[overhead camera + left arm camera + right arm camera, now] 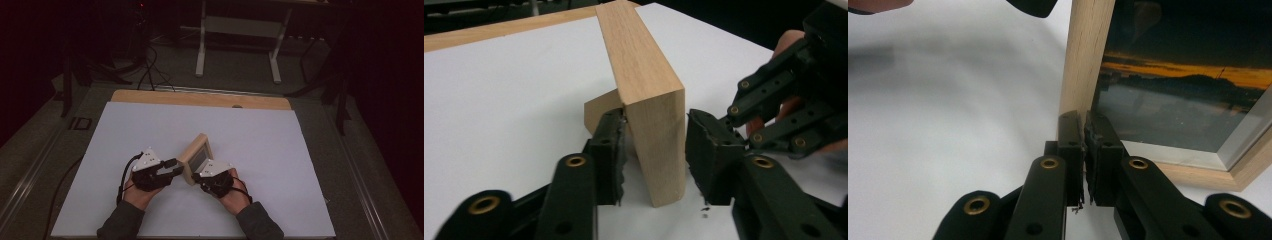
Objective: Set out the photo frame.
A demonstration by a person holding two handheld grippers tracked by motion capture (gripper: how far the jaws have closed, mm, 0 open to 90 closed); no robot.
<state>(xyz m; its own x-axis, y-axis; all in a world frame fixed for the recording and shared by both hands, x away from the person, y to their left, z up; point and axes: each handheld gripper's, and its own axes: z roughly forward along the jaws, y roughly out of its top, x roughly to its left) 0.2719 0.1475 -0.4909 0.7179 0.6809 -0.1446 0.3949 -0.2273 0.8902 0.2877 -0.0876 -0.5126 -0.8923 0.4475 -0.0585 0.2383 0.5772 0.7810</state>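
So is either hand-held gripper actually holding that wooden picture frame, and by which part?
The right hand-held gripper is shut, seemingly pinching the picture frame at its front rim. The left hand-held gripper straddles the frame's side edge, jaws open.

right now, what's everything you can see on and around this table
picture frame: one, light wood with a sunset photo behind glass, standing upright on the board between the two grippers
wooden prop: one, light wood, sticking out of the frame's back
white board: one, white, covering most of the table
table: one, light wood, a strip showing at the board's far edge
white stand: one, white legs, on the floor beyond the table
cables: several, black, on the floor at far left
left gripper: one, black, jaws open on either side of the frame's end
right gripper: one, black, jaws shut at the frame's front edge
hands: two, left hand, right hand, at the near edge
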